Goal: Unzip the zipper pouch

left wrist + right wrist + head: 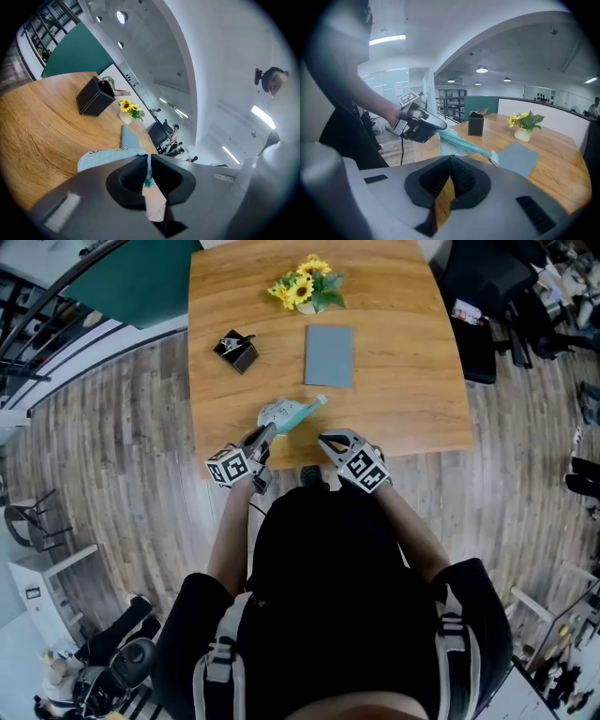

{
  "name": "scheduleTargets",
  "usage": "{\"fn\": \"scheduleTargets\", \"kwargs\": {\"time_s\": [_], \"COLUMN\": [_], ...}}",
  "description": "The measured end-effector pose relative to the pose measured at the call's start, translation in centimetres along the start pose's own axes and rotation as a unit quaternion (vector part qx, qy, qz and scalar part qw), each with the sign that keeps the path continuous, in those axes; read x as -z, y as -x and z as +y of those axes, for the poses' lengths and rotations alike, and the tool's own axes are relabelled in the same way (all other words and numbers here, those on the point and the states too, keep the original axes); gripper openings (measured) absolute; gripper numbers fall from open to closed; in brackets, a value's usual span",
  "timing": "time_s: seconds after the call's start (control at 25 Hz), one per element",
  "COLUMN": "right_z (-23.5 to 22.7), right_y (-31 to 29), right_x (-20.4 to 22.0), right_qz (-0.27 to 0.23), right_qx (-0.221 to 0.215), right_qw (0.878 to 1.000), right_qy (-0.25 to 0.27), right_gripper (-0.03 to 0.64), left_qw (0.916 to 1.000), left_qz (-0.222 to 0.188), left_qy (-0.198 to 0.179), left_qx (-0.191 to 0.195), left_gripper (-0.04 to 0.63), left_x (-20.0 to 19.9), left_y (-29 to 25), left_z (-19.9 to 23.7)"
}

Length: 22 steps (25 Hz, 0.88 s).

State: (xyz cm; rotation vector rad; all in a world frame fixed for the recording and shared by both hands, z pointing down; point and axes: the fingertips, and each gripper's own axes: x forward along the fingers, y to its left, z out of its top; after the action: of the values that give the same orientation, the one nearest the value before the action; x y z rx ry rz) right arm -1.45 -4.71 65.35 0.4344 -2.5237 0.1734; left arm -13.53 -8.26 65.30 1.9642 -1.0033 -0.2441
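The light-blue zipper pouch [291,412] with a teal zipper edge is lifted off the wooden table [403,381] near its front edge. My left gripper [265,432] is shut on the pouch's near end. In the left gripper view the jaws [148,161] pinch the teal edge, and the pouch [105,157] spreads out to the left. My right gripper [326,439] hovers just right of the pouch, shut with nothing in it. In the right gripper view its closed tips [450,158] sit below the pouch [461,140], which sticks out from the left gripper [417,124].
A grey notebook [329,355] lies on the table beyond the pouch. A black box [236,350] stands at the left and a vase of yellow flowers [305,287] at the far edge. Office chairs [487,296] stand to the right of the table.
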Motion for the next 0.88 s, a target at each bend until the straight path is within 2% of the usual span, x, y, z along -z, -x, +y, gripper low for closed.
{"fn": "scheduleTargets", "kwargs": {"time_s": [0.6, 0.88], "right_z": [0.6, 0.1], "right_y": [-3.0, -2.6], "right_x": [-5.4, -8.2], "right_qz": [-0.037, -0.063], "right_qx": [-0.028, -0.021], "right_qw": [0.998, 0.996], "right_qy": [0.04, 0.059], "right_gripper": [0.003, 0.008], "left_qw": [0.9981, 0.9953], "left_qz": [-0.038, -0.064], "left_qy": [-0.042, -0.055], "left_qx": [0.027, 0.047], "left_gripper": [0.021, 0.02], "left_x": [-4.7, -7.1], "left_y": [-0.7, -0.6], "left_z": [-3.6, -6.5]}}
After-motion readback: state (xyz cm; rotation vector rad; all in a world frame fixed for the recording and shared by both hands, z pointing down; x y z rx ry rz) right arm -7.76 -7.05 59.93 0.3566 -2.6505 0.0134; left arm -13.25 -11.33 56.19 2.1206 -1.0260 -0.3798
